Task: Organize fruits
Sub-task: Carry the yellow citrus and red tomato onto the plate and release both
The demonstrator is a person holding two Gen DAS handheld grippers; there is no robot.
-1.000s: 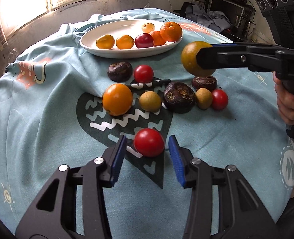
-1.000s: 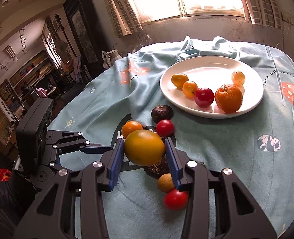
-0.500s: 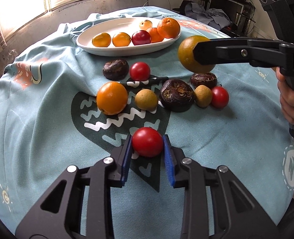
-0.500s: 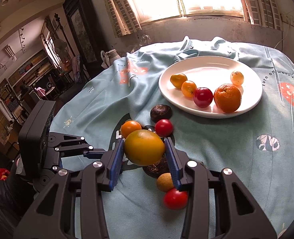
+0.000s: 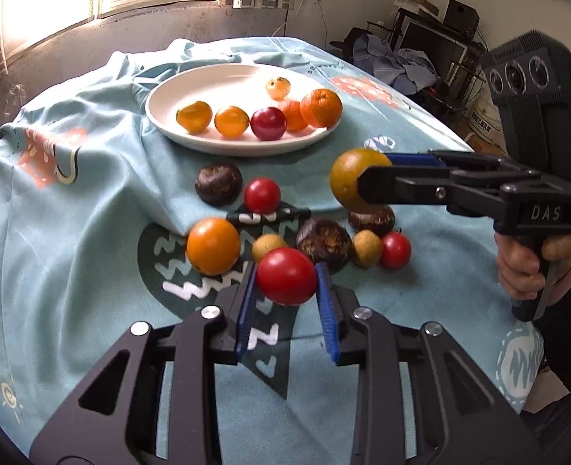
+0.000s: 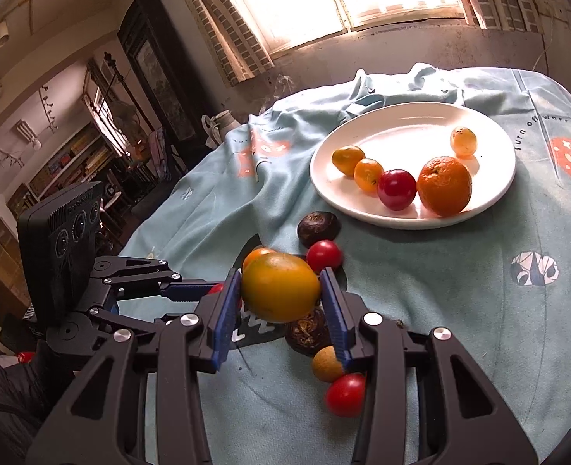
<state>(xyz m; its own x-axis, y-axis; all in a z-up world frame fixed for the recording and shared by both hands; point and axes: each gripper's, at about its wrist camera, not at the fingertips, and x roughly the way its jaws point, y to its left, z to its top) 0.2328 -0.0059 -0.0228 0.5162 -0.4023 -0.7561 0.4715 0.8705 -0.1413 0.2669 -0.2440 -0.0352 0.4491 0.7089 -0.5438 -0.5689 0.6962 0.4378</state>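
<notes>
My left gripper [image 5: 285,296] is shut on a red tomato [image 5: 286,276] and holds it above the cloth. My right gripper [image 6: 281,302] is shut on a yellow-green orange [image 6: 280,286] and holds it above the loose fruit; it also shows in the left wrist view [image 5: 378,182] with its orange [image 5: 347,182]. A white plate [image 5: 161,110] at the back holds several small oranges and one dark red fruit [image 5: 268,123]. The plate also shows in the right wrist view [image 6: 324,178].
Loose fruit lies on the blue cloth [image 5: 72,232] between plate and grippers: an orange [image 5: 212,246], two red tomatoes [image 5: 262,195], dark brown fruits [image 5: 218,185] and small tan fruits [image 5: 367,248]. The cloth is rumpled at the plate's left. Furniture stands beyond the table.
My left gripper has shut on the red tomato and lifted it off the cloth. My right gripper still holds its orange, nearly in place.
</notes>
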